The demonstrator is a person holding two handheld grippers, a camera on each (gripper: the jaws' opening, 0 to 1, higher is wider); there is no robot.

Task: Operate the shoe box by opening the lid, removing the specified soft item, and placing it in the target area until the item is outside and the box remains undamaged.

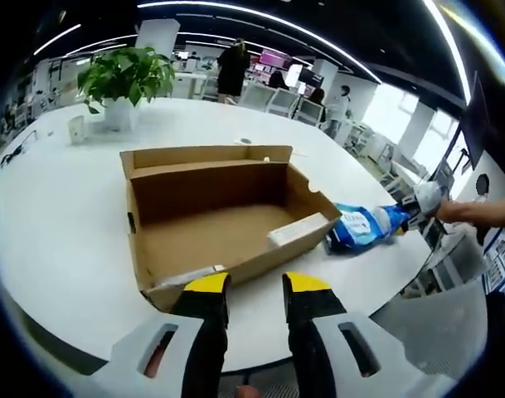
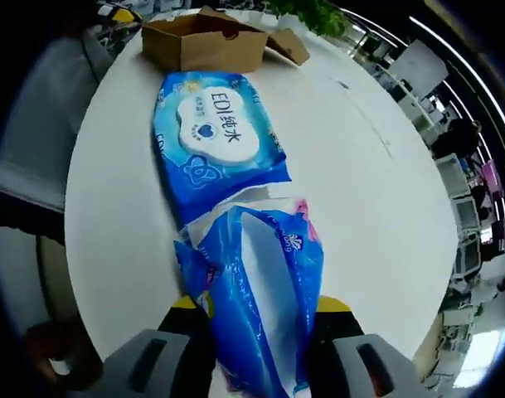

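An open brown shoe box (image 1: 211, 220) stands on the white table (image 1: 61, 215), its inside bare and its lid folded back on the far side. My left gripper (image 1: 256, 286) is open just short of the box's near wall, touching nothing. A blue soft wipes pack (image 1: 364, 228) lies on the table right of the box. In the right gripper view the wipes pack (image 2: 223, 157) stretches away toward the box (image 2: 202, 37). My right gripper (image 2: 259, 307) is shut on the pack's crumpled near end. The right gripper (image 1: 420, 201) also shows in the left gripper view, with a person's arm behind it.
A potted plant (image 1: 123, 75) and a small white cup (image 1: 76, 128) stand at the table's far left. Office chairs (image 1: 273, 99) and people are beyond the far edge. The table's rounded edge (image 1: 376, 298) runs close to my left gripper. A person's grey clothing (image 2: 36, 149) borders the table.
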